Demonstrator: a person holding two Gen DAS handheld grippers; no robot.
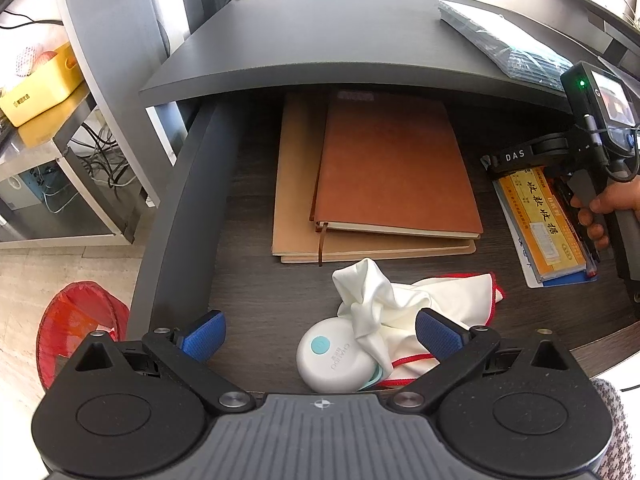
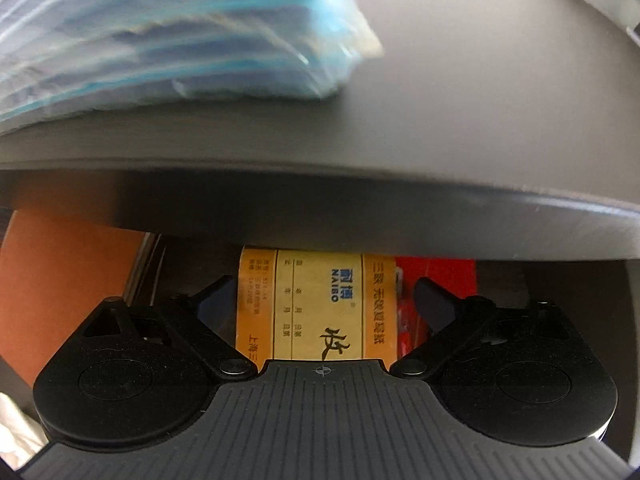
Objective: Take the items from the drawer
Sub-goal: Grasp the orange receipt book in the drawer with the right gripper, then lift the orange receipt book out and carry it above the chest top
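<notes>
The open drawer [image 1: 256, 296] holds a brown notebook [image 1: 396, 168] on a tan one [image 1: 296, 184], a crumpled white cloth with red trim [image 1: 404, 300], a round white case [image 1: 332, 354] and a yellow receipt book [image 1: 544, 220]. My left gripper [image 1: 320, 334] is open, low over the white case and cloth. My right gripper [image 2: 320, 300] is open with its fingers either side of the yellow receipt book [image 2: 316, 304], under the desk edge; it also shows at the drawer's right in the left wrist view [image 1: 520, 160]. A red item [image 2: 432, 276] lies beside the book.
The dark desktop [image 1: 320, 48] overhangs the drawer and carries a pack of blue masks [image 1: 504, 44], also seen in the right wrist view [image 2: 160, 32]. A red mesh bin [image 1: 76, 328] stands on the floor at left, near a metal shelf with a yellow box [image 1: 44, 84].
</notes>
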